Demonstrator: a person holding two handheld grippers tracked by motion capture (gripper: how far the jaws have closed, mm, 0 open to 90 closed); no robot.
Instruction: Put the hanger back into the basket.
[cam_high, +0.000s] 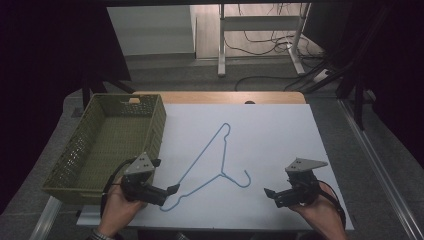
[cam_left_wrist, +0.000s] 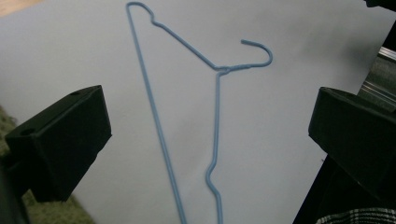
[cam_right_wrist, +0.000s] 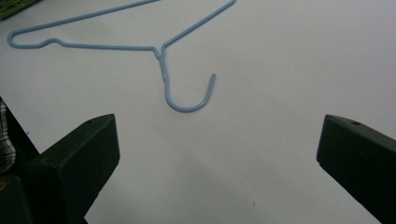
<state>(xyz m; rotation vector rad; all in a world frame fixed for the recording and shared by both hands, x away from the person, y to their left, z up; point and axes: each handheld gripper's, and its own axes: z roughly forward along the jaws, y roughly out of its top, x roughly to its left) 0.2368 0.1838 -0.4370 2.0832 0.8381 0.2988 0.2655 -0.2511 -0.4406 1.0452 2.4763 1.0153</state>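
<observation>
A light-blue wire hanger (cam_high: 221, 172) lies flat on the white board (cam_high: 280, 135), its hook pointing toward the right gripper. My left gripper (cam_high: 173, 189) sits at the hanger's near left corner, open. In the left gripper view the hanger (cam_left_wrist: 218, 70) runs up between the wide-apart jaws of the left gripper (cam_left_wrist: 208, 119), which do not touch it. My right gripper (cam_high: 268, 192) rests near the board's front right, open and holding nothing. In the right gripper view the hook (cam_right_wrist: 187, 105) lies ahead of the right gripper (cam_right_wrist: 219, 135), clear of both jaws.
An olive-green mesh basket (cam_high: 162, 125) with nothing in it stands at the board's left edge, close to the left hand. A wooden tabletop strip (cam_high: 220, 97) shows beyond the board. Cables and desk legs (cam_high: 221, 45) are on the floor behind.
</observation>
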